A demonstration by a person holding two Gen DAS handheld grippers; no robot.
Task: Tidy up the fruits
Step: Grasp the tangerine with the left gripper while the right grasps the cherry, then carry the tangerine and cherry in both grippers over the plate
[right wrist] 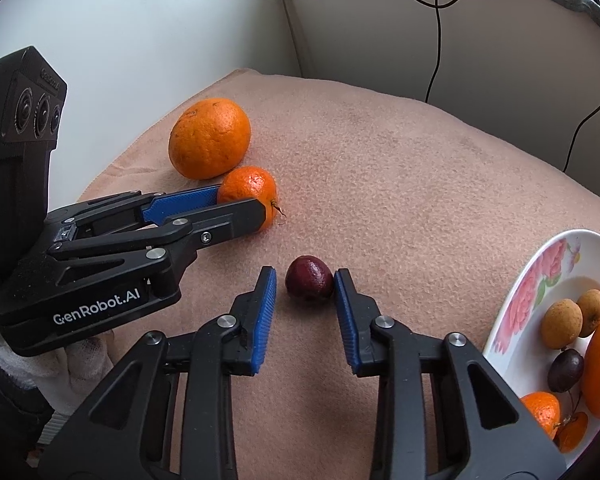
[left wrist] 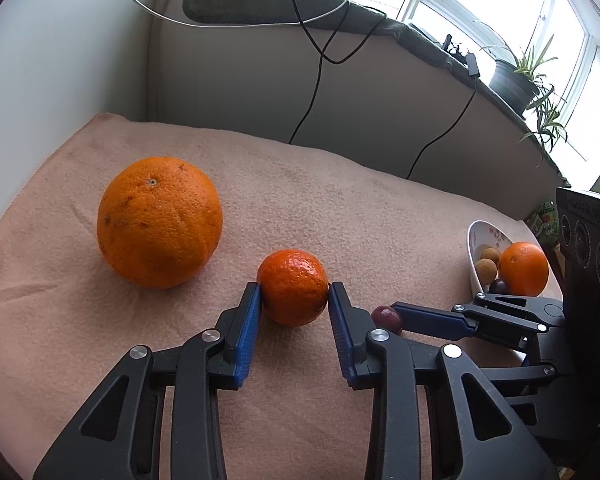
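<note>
The left gripper (left wrist: 294, 292) has its blue pads pressed on both sides of a small mandarin (left wrist: 292, 287) that sits on the peach blanket (left wrist: 340, 208). Just beside it, the right gripper (right wrist: 305, 283) brackets a dark red plum (right wrist: 309, 278); the right pad touches the fruit, and a slim gap shows at the left pad. A large orange (left wrist: 159, 222) rests nearer the blanket's far left corner. At the right edge stands a flowered bowl (right wrist: 532, 280) holding other fruit.
</note>
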